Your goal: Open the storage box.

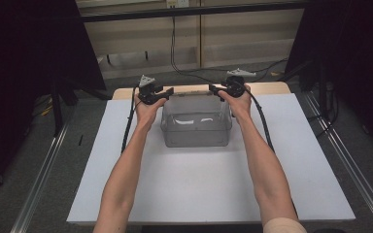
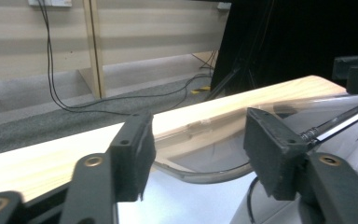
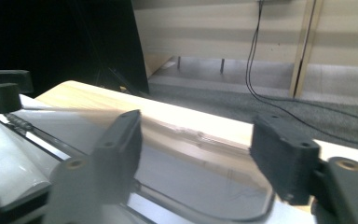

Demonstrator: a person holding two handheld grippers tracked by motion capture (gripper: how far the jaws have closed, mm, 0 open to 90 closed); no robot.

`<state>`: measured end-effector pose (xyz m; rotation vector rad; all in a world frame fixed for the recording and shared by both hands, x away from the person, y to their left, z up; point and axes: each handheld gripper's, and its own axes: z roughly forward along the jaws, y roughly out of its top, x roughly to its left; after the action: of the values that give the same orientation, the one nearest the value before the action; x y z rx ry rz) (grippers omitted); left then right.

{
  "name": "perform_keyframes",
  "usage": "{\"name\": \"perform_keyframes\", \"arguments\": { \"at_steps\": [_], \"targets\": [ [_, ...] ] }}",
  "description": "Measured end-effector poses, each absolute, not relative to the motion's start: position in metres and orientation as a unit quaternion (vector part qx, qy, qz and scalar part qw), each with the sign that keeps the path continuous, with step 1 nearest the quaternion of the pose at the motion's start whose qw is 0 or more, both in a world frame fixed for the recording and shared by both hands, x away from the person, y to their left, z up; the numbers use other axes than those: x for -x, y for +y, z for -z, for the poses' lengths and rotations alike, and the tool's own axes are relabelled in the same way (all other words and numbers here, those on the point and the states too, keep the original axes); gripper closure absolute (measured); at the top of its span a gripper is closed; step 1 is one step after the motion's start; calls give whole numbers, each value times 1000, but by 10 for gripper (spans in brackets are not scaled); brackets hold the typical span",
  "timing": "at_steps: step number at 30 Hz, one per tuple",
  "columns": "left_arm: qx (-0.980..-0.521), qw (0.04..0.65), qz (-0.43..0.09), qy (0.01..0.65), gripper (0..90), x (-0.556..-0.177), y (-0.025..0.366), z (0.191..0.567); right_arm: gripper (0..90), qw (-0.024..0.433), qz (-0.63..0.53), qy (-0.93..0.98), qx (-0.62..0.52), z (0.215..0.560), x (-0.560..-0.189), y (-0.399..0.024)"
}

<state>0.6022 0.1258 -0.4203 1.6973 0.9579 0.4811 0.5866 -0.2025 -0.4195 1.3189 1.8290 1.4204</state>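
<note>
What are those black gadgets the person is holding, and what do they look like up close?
Each hand holds a black two-jaw tool: the left gripper and the right gripper. Each carries a grey three-cornered plate on top and trails a black cable down along the forearm. Up close, the fingers are flat black blocks on black arms with brass-coloured rivets. The forearms are bare; a light sleeve edge shows.

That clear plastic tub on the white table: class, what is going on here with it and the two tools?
A person stands at the white table with a hand-held gripper in each hand, one at each far corner of the clear, rectangular plastic tub. The left hand-held gripper and the right hand-held gripper both have their jaws open. In each gripper view the tub's rim passes between the pads without being pressed. The tub sits flat on the table, not gripped at this moment.
</note>
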Motion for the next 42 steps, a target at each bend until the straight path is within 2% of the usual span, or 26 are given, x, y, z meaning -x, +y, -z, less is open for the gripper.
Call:
{"name": "perform_keyframes", "arguments": {
  "at_steps": [4,13,18,24,28,33,42],
  "targets": [
    [-713,536,-203,404,327,-602,128,419,250,235,-515,663,-489,420,-585,-209],
    [-717,528,-206,406,138,-596,132,409,176,250,-523,656,-483,415,-576,-217],
    [-710,533,-201,413,76,-589,137,405,121,261,-523,653,-481,411,-567,-224],
    [-695,549,-207,417,68,-579,140,403,34,274,-526,644,-483,409,-558,-231],
    [-701,548,-199,411,46,-574,140,399,1,290,-527,642,-475,405,-551,-234],
    [-696,560,-205,400,34,-563,142,398,3,294,-538,635,-470,400,-543,-233],
    [-701,566,-230,368,52,-535,153,396,14,332,-519,649,-447,397,-521,-227]
  ]
}}
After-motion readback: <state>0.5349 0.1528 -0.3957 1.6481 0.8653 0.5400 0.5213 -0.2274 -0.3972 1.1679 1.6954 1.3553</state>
